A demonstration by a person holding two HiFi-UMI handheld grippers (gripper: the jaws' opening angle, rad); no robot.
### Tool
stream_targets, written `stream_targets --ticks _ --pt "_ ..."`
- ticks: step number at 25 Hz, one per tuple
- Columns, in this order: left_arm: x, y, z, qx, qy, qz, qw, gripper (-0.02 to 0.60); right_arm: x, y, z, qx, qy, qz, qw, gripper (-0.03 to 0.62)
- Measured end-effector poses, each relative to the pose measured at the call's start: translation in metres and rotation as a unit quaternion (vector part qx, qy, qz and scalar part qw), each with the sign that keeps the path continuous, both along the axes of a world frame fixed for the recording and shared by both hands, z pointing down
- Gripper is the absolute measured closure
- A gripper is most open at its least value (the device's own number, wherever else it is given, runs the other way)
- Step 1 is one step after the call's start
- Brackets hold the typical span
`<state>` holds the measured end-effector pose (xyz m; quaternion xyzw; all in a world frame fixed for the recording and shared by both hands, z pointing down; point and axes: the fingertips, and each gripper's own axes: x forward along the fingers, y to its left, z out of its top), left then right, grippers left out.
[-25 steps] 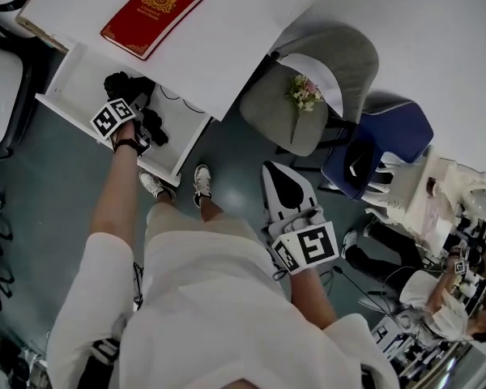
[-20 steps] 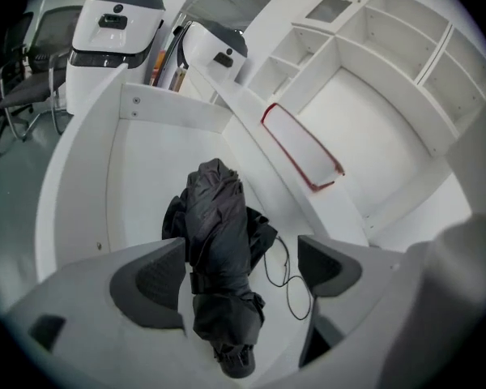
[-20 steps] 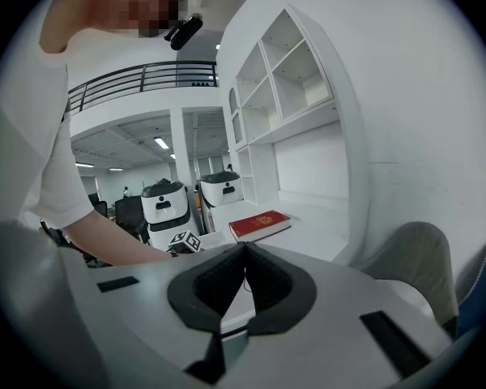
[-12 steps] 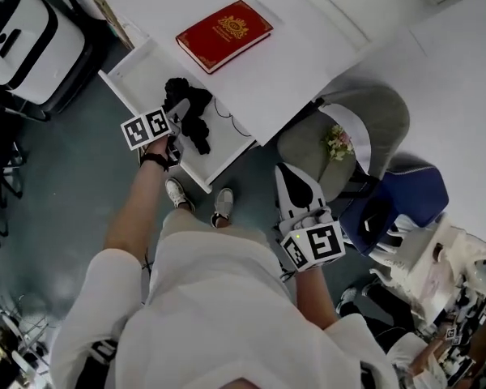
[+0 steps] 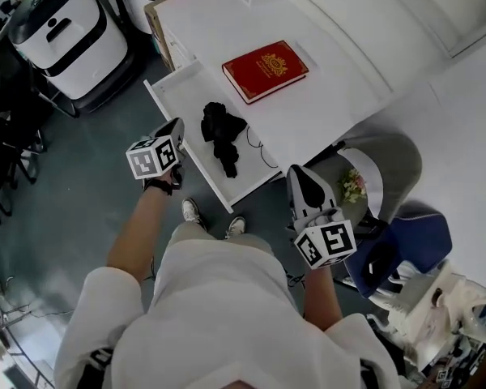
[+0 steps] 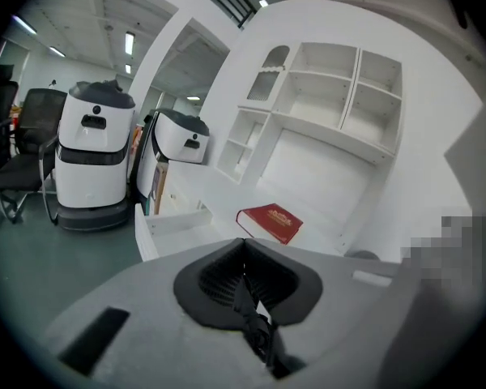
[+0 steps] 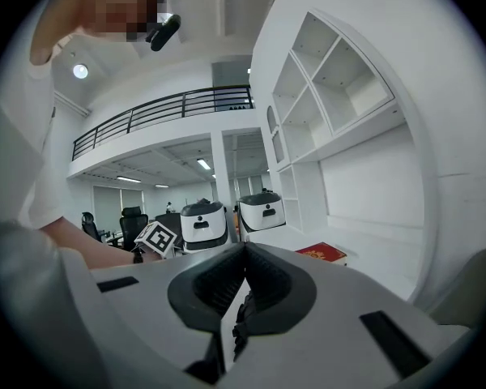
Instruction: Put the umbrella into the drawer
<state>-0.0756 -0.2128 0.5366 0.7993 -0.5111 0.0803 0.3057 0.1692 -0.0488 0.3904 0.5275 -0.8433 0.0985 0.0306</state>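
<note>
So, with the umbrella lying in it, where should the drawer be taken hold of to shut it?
Probably the drawer by its front panel's top rim, from the floor side: that free edge faces the person, and the umbrella lies clear of it.

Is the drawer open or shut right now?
Open. The white drawer stands pulled out from under the desk, and the black umbrella lies inside it in plain sight from the head view.

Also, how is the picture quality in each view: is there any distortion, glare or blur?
Head view: sharp and evenly lit, though the white desk nearly washes out around the red book. Left gripper view: strong fisheye, black corners, the shelves bowed. Right gripper view: same fisheye, a ceiling lamp glaring at upper left.
</note>
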Motion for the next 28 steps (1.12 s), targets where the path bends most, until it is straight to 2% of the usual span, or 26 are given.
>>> stream_targets --ticks 2,4,8,15,18,21,25,28 --pt "-0.014 0.002 -0.020 0.026 -0.002 0.000 0.9997 0.566 -0.007 -0.008 -0.001 -0.001 -0.005 -0.004 1.000 0.594" --pt "-0.033 0.003 -0.041 0.053 -0.019 -0.013 0.9983 0.566 -0.017 -0.017 -0.001 0.001 -0.006 -0.009 1.000 0.595" --pt "-0.071 0.007 -0.085 0.108 -0.040 -0.037 0.9927 0.566 -0.036 -0.038 -0.011 0.009 0.000 -0.021 1.000 0.594" --pt "-0.121 0.007 -0.152 0.170 -0.012 -0.053 0.9840 0.568 -0.056 -0.072 -0.047 0.041 0.010 -0.026 0.999 0.594" --pt "-0.130 0.011 -0.184 0.211 0.011 -0.039 0.9767 0.568 -0.053 -0.085 -0.060 0.050 0.010 -0.013 0.999 0.594" --pt "-0.145 0.019 -0.211 0.249 0.017 -0.040 0.9676 0.568 -0.052 -0.094 -0.069 0.055 0.012 -0.001 0.998 0.594" --pt "-0.167 0.026 -0.240 0.289 0.004 -0.045 0.9564 0.568 -0.056 -0.103 -0.075 0.060 0.011 0.009 0.998 0.594" --pt "-0.183 0.033 -0.251 0.302 -0.012 -0.050 0.9518 0.567 -0.055 -0.108 -0.080 0.063 0.007 0.020 0.998 0.594"
